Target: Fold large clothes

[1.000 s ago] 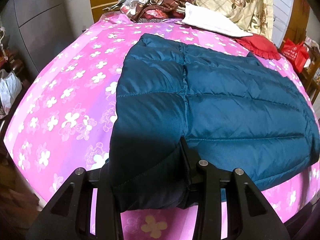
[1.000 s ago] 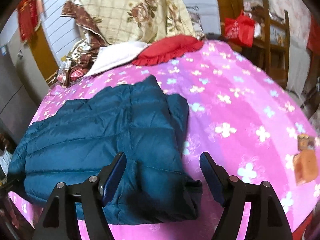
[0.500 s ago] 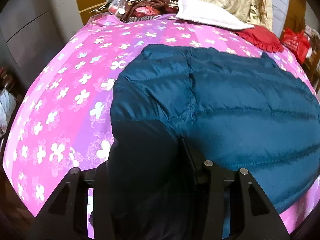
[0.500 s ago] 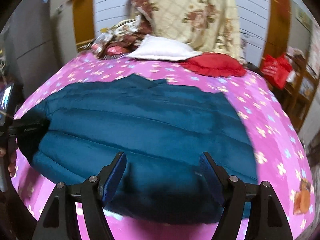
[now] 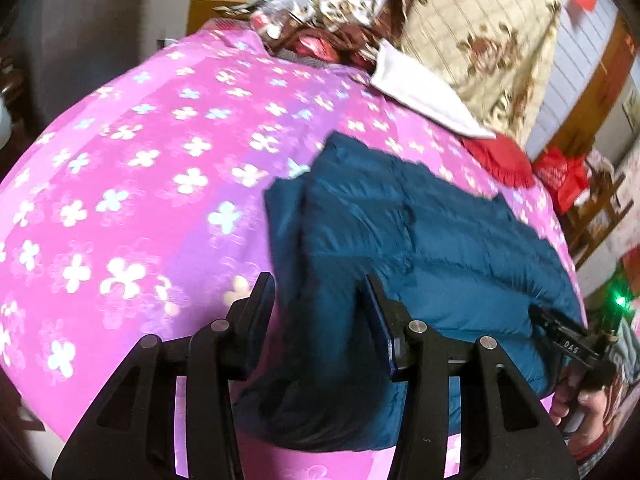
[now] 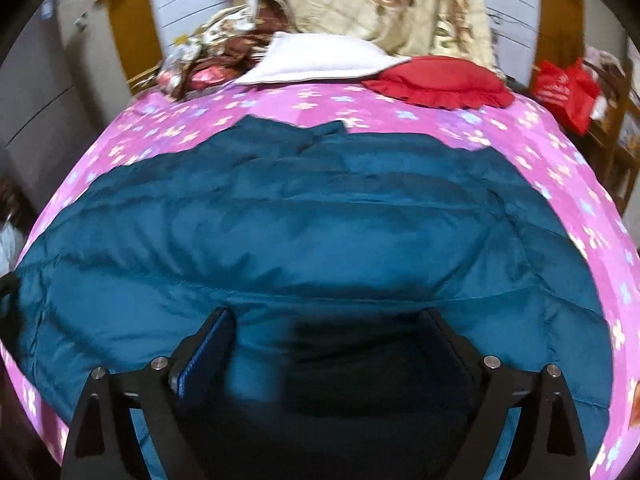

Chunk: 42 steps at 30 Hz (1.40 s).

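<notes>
A dark teal quilted down jacket (image 5: 420,248) lies on a pink flowered bedsheet (image 5: 132,184). My left gripper (image 5: 320,300) has its fingers apart around the jacket's near left edge, with fabric bulging between them. In the right wrist view the jacket (image 6: 304,216) fills the middle of the bed. My right gripper (image 6: 326,336) is open wide over the jacket's near hem. The right gripper also shows in the left wrist view (image 5: 568,344), at the jacket's right edge, held by a hand.
A white pillow (image 6: 320,60), a red cushion (image 6: 440,80) and a cream flowered quilt (image 6: 360,4) lie at the head of the bed. A pile of brown patterned clothes (image 5: 332,32) sits at the back left. A red bag (image 6: 564,88) and wooden chair (image 6: 616,128) stand at the right.
My left gripper has opened from its tight hold on the jacket's edge and swung left. My right gripper has moved in lower over the near hem.
</notes>
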Motion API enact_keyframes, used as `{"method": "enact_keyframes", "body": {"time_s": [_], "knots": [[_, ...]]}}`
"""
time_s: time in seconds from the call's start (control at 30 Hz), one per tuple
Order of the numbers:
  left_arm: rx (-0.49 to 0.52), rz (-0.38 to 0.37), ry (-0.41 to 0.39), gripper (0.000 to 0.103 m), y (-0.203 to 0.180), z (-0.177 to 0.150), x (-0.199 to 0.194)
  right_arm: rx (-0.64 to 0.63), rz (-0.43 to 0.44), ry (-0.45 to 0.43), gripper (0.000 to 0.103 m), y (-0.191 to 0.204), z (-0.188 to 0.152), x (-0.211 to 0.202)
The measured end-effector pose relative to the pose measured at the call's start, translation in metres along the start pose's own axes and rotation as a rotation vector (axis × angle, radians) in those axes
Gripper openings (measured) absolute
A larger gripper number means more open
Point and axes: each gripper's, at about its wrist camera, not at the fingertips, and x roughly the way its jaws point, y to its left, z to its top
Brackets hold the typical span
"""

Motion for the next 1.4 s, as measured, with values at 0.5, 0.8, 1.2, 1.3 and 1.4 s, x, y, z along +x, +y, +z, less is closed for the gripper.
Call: {"method": "enact_keyframes", "body": {"time_s": [0.5, 0.8, 1.2, 1.3, 1.4], "knots": [[0.222, 0.215, -0.003, 0.068, -0.044, -0.062, 0.016, -0.048, -0.125, -0.098, 0.091, -0.049, -0.068, -0.067], [0.099, 0.196, -0.008, 0.068, -0.021, -0.061, -0.009, 0.057, -0.131, -0.127, 0.090, -0.090, -0.086, -0.084], [0.186, 0.085, -0.080, 0.068, -0.059, -0.119, -0.051, 0.014, 0.005, -0.115, 0.090, -0.050, -0.128, -0.112], [0.211, 0.072, -0.042, 0.068, -0.066, -0.135, -0.038, -0.001, 0.030, -0.080, 0.090, -0.039, -0.137, -0.107], [0.242, 0.090, 0.013, 0.068, -0.072, -0.145, -0.023, -0.032, 0.029, -0.059, 0.090, -0.028, -0.138, -0.098]]}}
